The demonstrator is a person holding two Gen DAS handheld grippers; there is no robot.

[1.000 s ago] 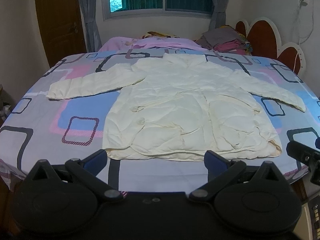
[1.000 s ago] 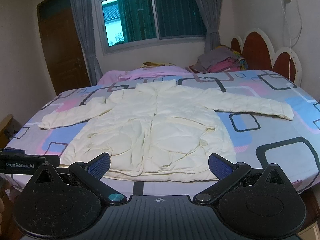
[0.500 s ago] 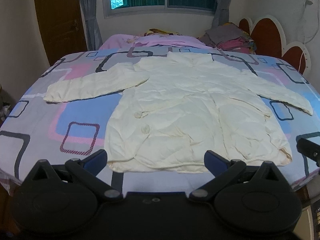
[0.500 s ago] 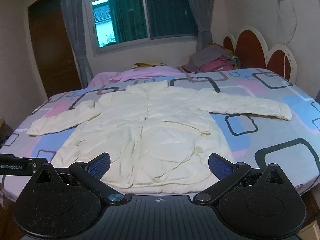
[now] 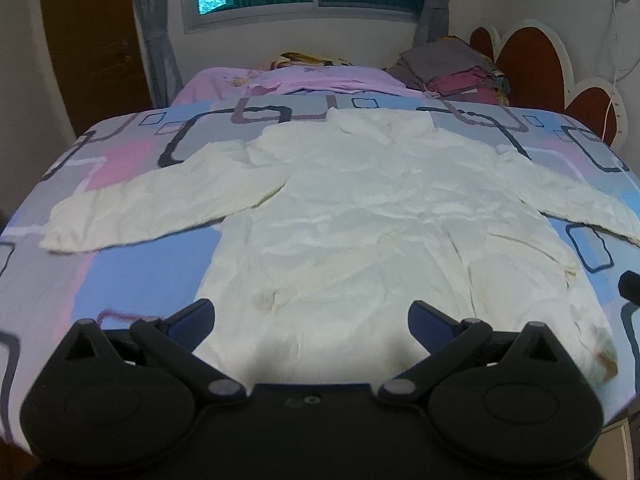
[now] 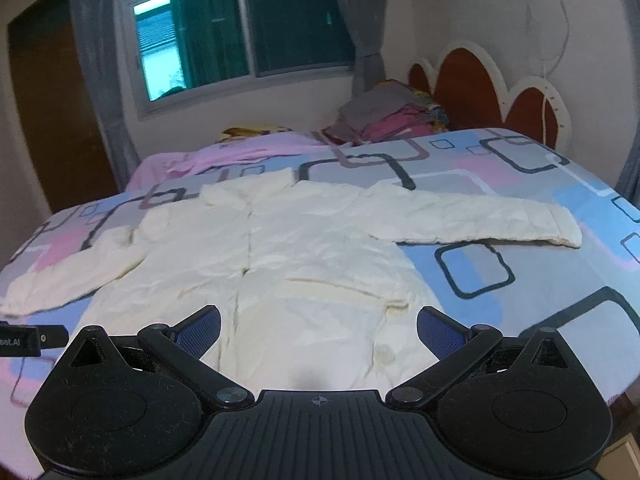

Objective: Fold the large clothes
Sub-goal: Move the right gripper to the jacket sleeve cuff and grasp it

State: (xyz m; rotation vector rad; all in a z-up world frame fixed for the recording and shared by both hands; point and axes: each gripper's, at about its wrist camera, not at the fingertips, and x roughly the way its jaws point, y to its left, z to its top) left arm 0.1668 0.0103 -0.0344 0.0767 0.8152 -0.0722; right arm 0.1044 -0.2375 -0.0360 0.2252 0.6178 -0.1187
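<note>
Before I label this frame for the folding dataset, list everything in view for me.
jacket: one, cream, spread flat on the bed, sleeves out to both sides
bed cover: one, grey, blue and pink with square outlines, under the jacket
pink bedding: one, far end of the bed
pile of clothes: one, grey and pink, by the headboard
headboard: one, brown with white edge, scalloped
window: one, with grey curtains
door: one, brown, left
left gripper: open, over the jacket's hem
right gripper: open, over the hem

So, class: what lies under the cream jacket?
The jacket lies spread on a patterned bedsheet. The sheet beneath it is covered, so anything there cannot be seen.
</note>
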